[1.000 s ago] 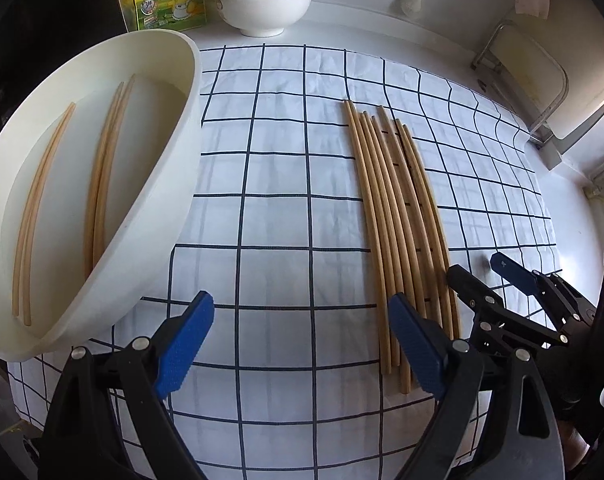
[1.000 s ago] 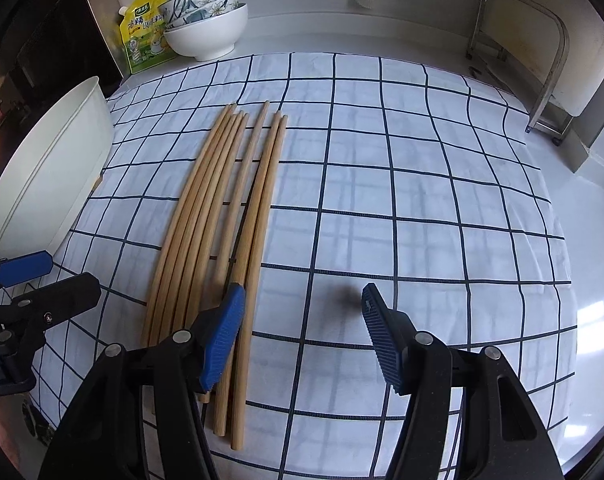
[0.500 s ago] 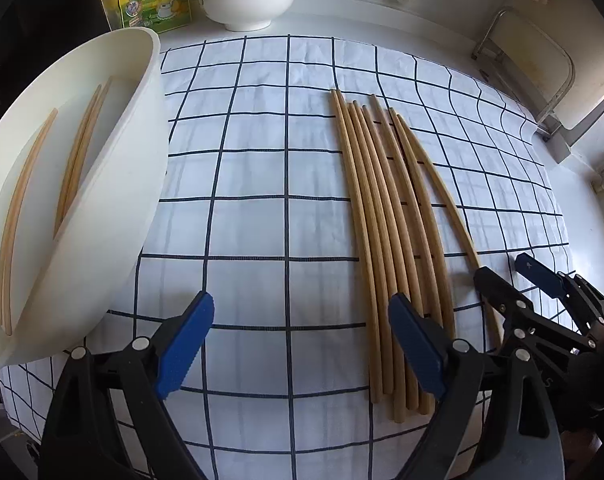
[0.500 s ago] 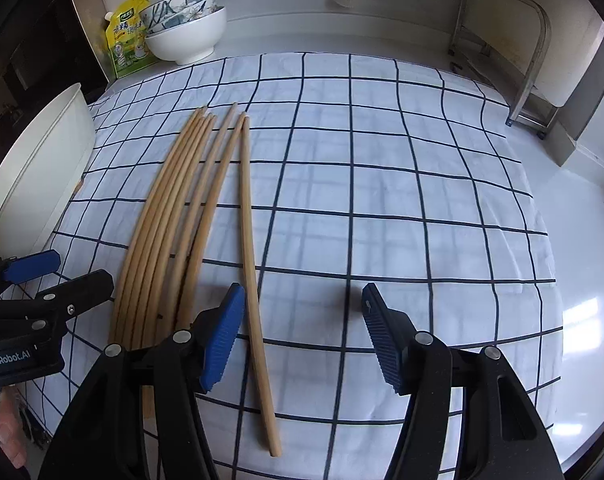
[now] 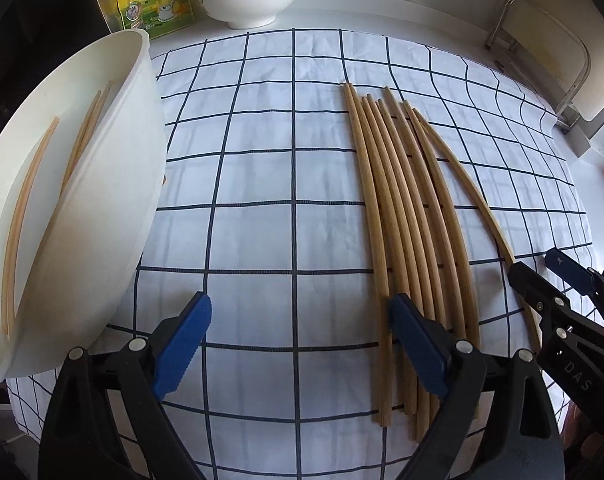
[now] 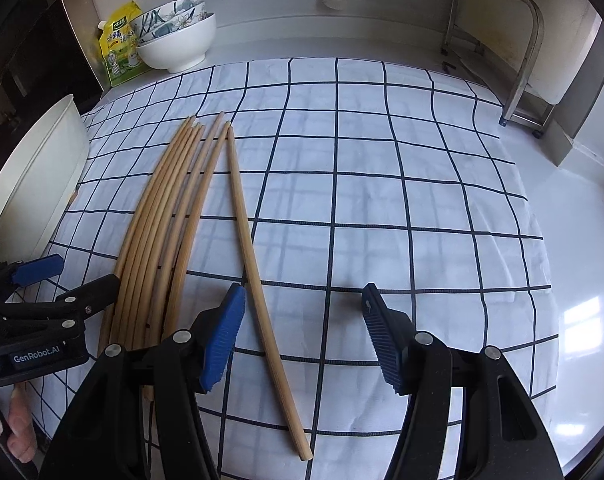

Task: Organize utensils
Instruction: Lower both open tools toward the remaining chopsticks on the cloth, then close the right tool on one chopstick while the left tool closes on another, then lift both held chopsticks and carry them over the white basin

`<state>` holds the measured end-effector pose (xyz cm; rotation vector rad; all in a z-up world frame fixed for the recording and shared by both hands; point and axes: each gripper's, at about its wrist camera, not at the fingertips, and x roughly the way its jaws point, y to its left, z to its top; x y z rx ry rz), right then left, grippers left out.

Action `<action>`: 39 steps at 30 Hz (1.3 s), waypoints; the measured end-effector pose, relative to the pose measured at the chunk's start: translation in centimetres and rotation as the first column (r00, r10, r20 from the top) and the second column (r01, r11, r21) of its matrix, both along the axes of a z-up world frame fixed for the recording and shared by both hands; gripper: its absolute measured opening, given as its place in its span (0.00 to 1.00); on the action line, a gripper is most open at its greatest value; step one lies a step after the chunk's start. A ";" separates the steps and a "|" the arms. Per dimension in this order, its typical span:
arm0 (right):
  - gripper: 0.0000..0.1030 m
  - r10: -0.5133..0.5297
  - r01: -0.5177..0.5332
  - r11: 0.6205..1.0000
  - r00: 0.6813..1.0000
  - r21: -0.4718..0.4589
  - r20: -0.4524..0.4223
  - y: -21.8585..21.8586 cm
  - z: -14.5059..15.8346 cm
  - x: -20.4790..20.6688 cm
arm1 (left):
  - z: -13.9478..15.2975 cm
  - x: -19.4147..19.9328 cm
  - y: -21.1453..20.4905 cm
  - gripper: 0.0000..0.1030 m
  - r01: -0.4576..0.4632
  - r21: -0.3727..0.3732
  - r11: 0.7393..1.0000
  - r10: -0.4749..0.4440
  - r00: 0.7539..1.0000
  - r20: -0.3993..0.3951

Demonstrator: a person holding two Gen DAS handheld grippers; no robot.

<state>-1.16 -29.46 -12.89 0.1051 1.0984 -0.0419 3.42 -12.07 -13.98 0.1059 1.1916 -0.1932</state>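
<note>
a bundle of chopsticks [image 5: 405, 216] lies on a checked cloth [image 5: 262, 184] spread over the white desk [image 6: 573, 264]. one stray chopstick [image 6: 258, 280] lies splayed away from the bundle, its far end near the others and its near end well apart from them. the right gripper [image 6: 302, 336] hangs over the cloth with its jaws apart, the stray chopstick lying between them, just beside the left pad, not clamped. the left gripper [image 5: 300, 348] also has its jaws apart, empty, with its right finger over the near ends of the bundle. at the cloth's left edge a white tub [image 5: 134, 184] holds a few more chopsticks [image 5: 26, 216]. at the back stand stacked bowls [image 6: 182, 44] and a yellow pouch [image 5: 154, 0], and a metal rack [image 6: 521, 40] stands far right.
</note>
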 end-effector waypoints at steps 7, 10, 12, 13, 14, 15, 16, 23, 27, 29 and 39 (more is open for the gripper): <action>0.57 0.025 -0.025 0.999 1.000 -0.028 0.010 0.6 -0.4 1.1 | 0.0 0.9 -0.8 0.87 -0.016 0.011 1.000 0.016 1.000 0.008; 0.56 0.051 -0.050 0.997 0.999 -0.054 0.015 1.2 -0.5 1.5 | 0.2 1.8 -1.3 0.83 -0.020 0.008 1.000 0.019 1.000 0.011; 0.53 0.064 -0.062 0.997 0.998 -0.053 0.021 1.4 -0.5 1.7 | 0.4 2.4 -1.6 0.73 -0.016 0.004 1.000 0.016 1.000 0.015; 0.49 0.070 -0.069 0.996 0.997 -0.056 0.024 1.6 -0.5 1.8 | 0.6 2.7 -2.0 0.71 -0.013 0.003 1.000 0.013 1.000 0.017; 0.47 0.079 -0.078 0.995 0.996 -0.058 0.026 1.7 -0.4 1.9 | 0.8 3.0 -2.4 0.65 -0.009 0.001 1.000 0.009 1.000 0.018; 0.42 0.089 -0.087 0.994 0.996 -0.060 0.028 1.9 -0.4 2.0 | 0.8 3.2 -2.7 0.60 -0.004 -0.002 1.000 0.004 1.000 0.018; 0.37 0.098 -0.096 0.994 0.995 -0.061 0.028 2.1 -0.4 2.1 | 1.0 3.5 -3.1 0.57 0.002 -0.001 1.000 -0.002 1.000 0.020; 0.07 0.144 -0.141 0.986 0.989 -0.085 0.023 3.5 -0.2 2.3 | 1.5 3.9 -5.0 0.26 0.040 -0.015 0.999 -0.039 0.999 0.017; 0.06 0.136 -0.135 0.989 0.991 -0.064 0.018 3.4 -0.2 2.3 | 1.4 4.2 -4.8 0.07 0.052 -0.050 0.997 -0.053 0.998 -0.017; 0.06 0.122 -0.121 0.992 0.992 -0.035 0.012 2.9 -0.1 2.3 | 1.6 4.3 -4.5 0.07 0.051 -0.065 0.997 -0.054 0.998 -0.037; 0.06 0.038 -0.039 0.998 0.999 0.053 0.030 1.5 3.1 1.2 | 5.1 4.2 -2.7 0.07 0.076 -0.108 0.991 -0.077 0.997 -0.003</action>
